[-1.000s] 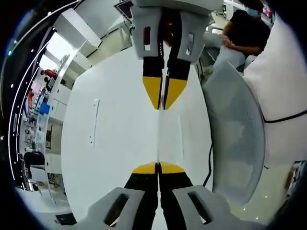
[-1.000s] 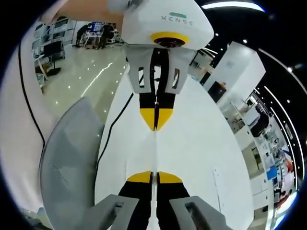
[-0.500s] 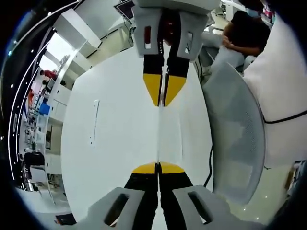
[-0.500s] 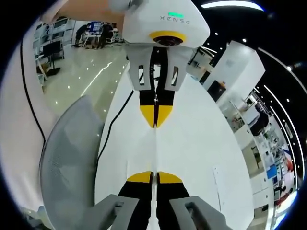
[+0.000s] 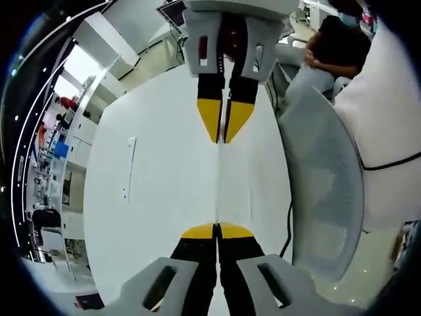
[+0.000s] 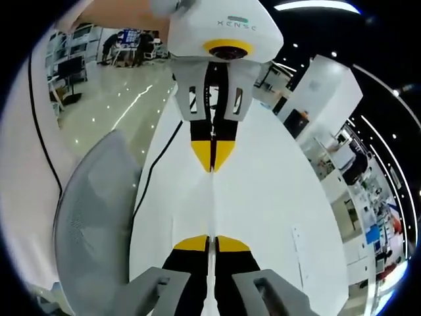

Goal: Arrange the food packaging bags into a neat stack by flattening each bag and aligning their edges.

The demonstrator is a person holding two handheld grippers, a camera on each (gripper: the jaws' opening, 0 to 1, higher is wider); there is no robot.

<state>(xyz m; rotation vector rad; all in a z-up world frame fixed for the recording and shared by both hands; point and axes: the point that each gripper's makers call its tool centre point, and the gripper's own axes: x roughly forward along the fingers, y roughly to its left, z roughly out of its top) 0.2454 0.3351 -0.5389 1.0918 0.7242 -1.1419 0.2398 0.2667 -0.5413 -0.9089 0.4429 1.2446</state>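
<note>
A thin white packaging bag [image 5: 219, 184] is stretched edge-on between my two grippers above the white table [image 5: 151, 197]. My left gripper [image 5: 217, 230] is shut on its near end, yellow tips pressed together. Facing it from the top of the left gripper view, my right gripper [image 5: 225, 135] pinches the far end. In the right gripper view the same bag [image 6: 212, 204] shows as a narrow pale line. There my right gripper [image 6: 212, 243] is shut at the bottom, and my left gripper [image 6: 212, 163] clamps the bag from above. The bag's flat faces are hardly visible.
A grey mesh chair [image 5: 322, 191] stands beside the table edge, also the chair [image 6: 92, 217]. A black cable [image 6: 154, 164] runs along that edge. A seated person in a dark top [image 5: 335, 43] is beyond the table. Shelves and desks line the room's far side.
In each view the facing gripper has drifted slightly away, pulling the bag a little longer. Both grips stayed shut.
</note>
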